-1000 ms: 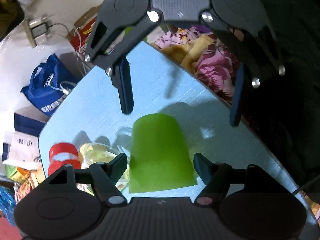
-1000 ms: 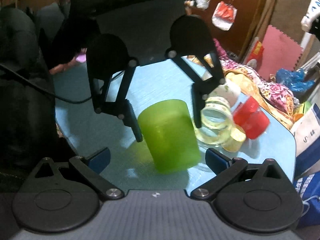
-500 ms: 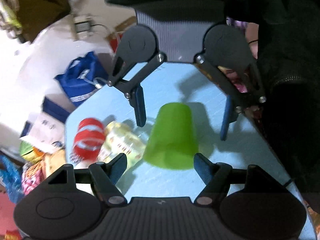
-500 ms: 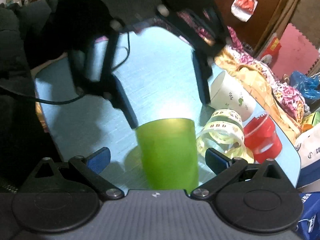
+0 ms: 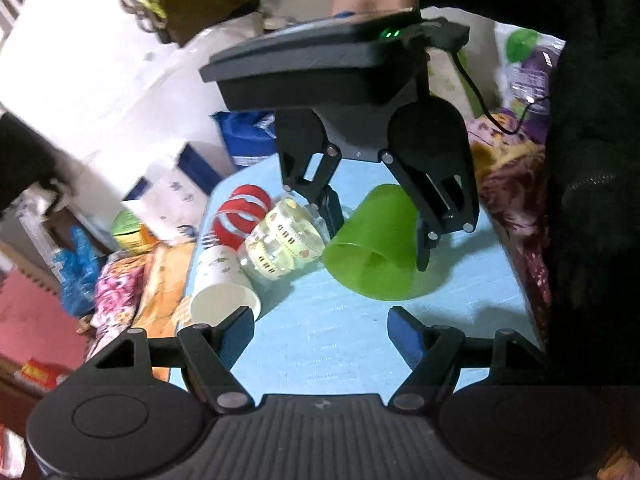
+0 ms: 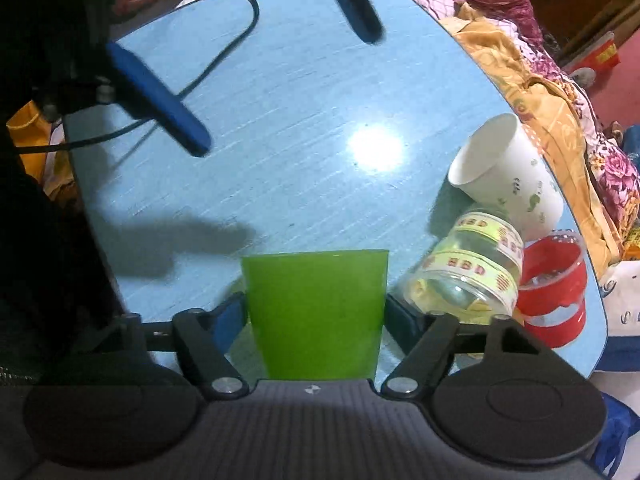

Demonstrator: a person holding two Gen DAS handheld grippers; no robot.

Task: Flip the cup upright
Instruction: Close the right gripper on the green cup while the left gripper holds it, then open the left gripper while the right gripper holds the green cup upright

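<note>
A: Where is the green cup (image 5: 374, 246)?

B: Between the fingers of the right gripper (image 5: 378, 236), which pinch it from both sides. It is tilted, its open mouth turned toward the left wrist camera, above the near-right part of the blue table (image 5: 332, 344).

A: And from the right wrist view?

B: The cup (image 6: 316, 312) fills the gap between the two pads, its wider rim on the far side.

A: The left gripper (image 5: 320, 330)?

B: Spread wide, holding nothing, near the table's edge, apart from the cup.

A: What else?

B: Left of the cup lie a clear jar with yellow bands (image 5: 282, 240), a red-banded container (image 5: 240, 216) and a white paper cup (image 5: 222, 286), all on their sides, close together.
</note>
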